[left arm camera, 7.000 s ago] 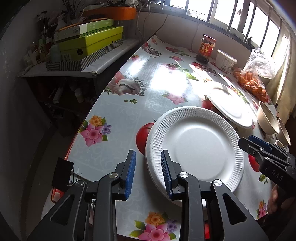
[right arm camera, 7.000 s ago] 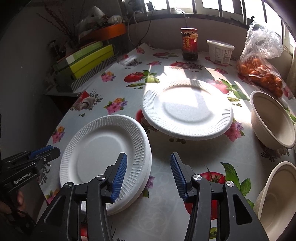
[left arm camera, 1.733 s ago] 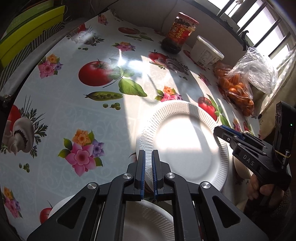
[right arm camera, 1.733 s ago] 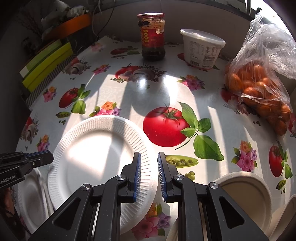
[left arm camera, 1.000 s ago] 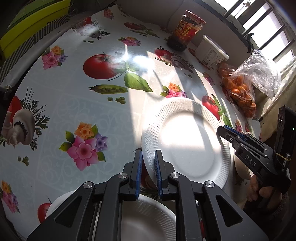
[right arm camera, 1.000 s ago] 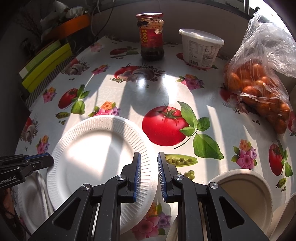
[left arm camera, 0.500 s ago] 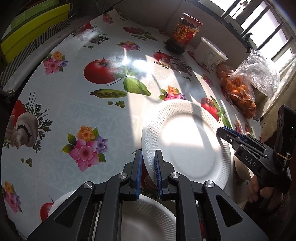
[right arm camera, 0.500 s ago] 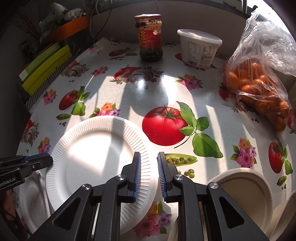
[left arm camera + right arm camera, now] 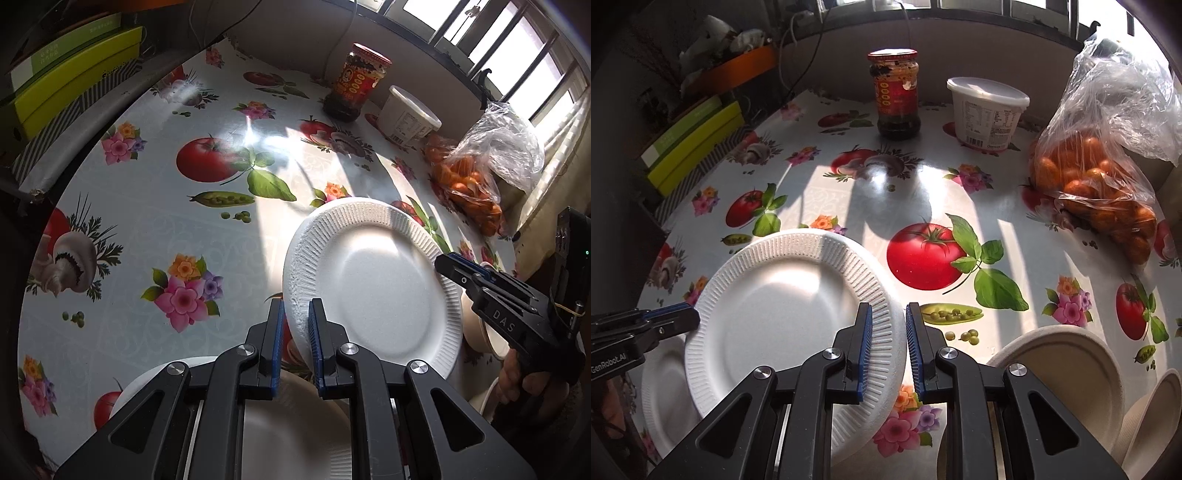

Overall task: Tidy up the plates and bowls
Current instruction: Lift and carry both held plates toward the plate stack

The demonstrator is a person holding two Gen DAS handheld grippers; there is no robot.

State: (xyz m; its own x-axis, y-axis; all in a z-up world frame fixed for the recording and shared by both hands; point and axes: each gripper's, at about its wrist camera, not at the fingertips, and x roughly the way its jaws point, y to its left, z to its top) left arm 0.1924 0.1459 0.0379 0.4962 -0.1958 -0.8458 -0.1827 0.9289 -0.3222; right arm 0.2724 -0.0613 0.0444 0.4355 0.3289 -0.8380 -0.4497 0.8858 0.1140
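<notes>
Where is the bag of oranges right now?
The bag of oranges sits at the far right of the table in the right wrist view, just right of the white tub and near the window.

Plate raised over worktop, above second plate at near left. Bowls at near right. Jar and tub side by side at far edge; bag to right of tub.
</notes>
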